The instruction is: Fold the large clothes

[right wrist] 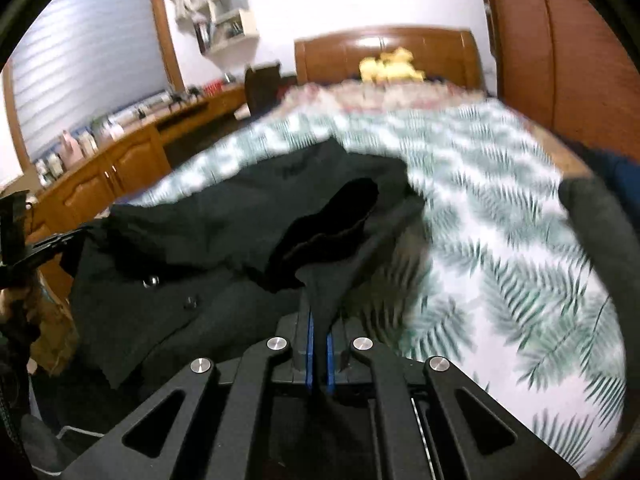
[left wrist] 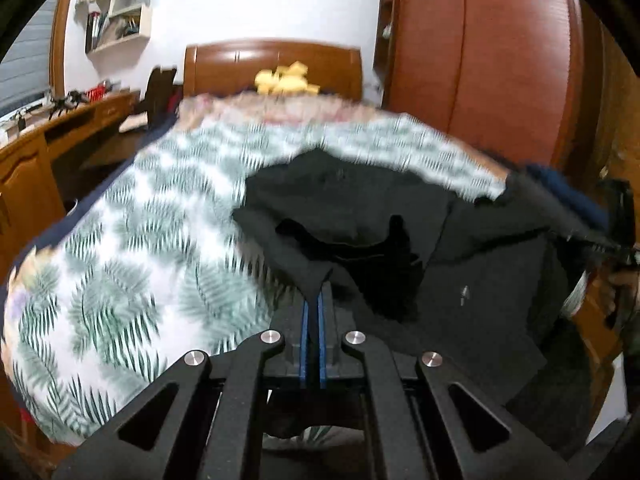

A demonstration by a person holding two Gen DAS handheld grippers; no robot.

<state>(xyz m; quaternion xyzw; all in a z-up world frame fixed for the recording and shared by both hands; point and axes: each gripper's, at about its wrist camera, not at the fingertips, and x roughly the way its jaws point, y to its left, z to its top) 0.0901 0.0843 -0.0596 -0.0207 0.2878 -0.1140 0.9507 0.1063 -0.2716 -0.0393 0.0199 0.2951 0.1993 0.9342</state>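
I see a bed [left wrist: 120, 260] with a fern-print cover filling the middle of both views; its wooden headboard [left wrist: 272, 64] stands top centre against a white wall [left wrist: 260, 0]; a wardrobe [left wrist: 480, 60] fills the upper right; a desk [right wrist: 132, 152] runs along the left; shelves [right wrist: 228, 12] hang upper left; a blind [right wrist: 88, 60] covers the window.
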